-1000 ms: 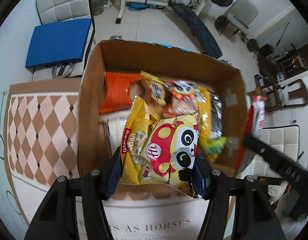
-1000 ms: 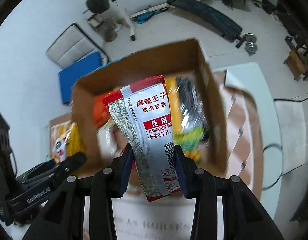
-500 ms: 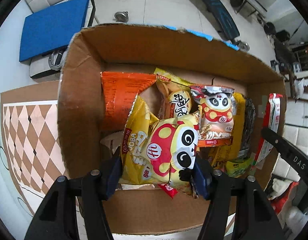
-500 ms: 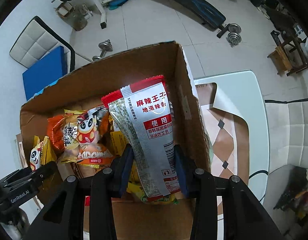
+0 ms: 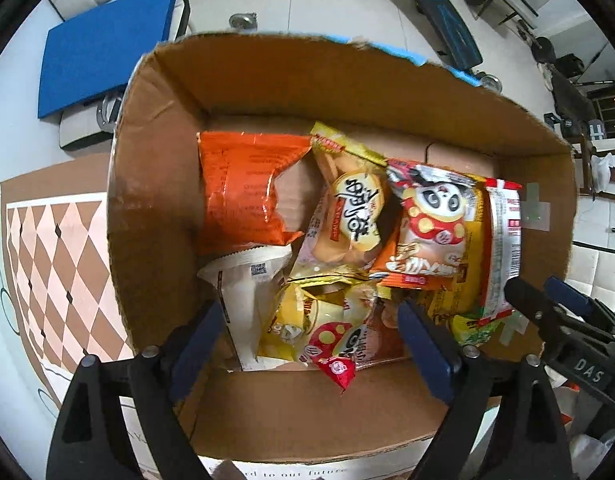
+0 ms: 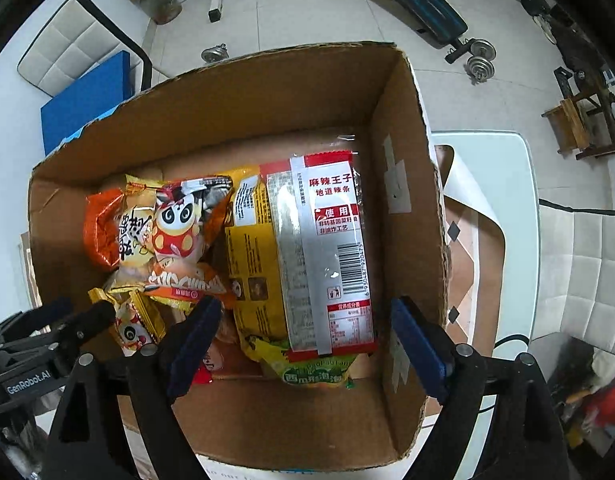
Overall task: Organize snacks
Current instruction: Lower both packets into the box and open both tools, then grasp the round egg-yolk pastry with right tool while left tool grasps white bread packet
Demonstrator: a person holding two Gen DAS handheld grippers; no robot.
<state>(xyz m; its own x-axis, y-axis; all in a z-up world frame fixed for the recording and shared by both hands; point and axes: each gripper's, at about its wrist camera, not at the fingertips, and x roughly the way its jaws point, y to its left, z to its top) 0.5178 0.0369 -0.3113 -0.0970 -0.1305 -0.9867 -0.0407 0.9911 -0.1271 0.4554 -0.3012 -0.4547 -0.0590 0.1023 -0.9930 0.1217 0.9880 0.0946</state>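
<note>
Opening wide, both tools [image 5: 307, 340] [image 6: 303, 340] hover over one cardboard box [image 6: 267, 92] holding two panda packets [image 5: 431, 216].

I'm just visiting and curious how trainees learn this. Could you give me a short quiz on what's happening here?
1. True or false: the right gripper grips the red-and-silver packet.
2. Where do the snacks lie?
3. Which packet lies between the left gripper's opening jaws? A orange bag, B yellow panda packet, C green packet.

Key:
1. False; its jaws are opening, the packet lies free.
2. In the cardboard box.
3. B.
</note>
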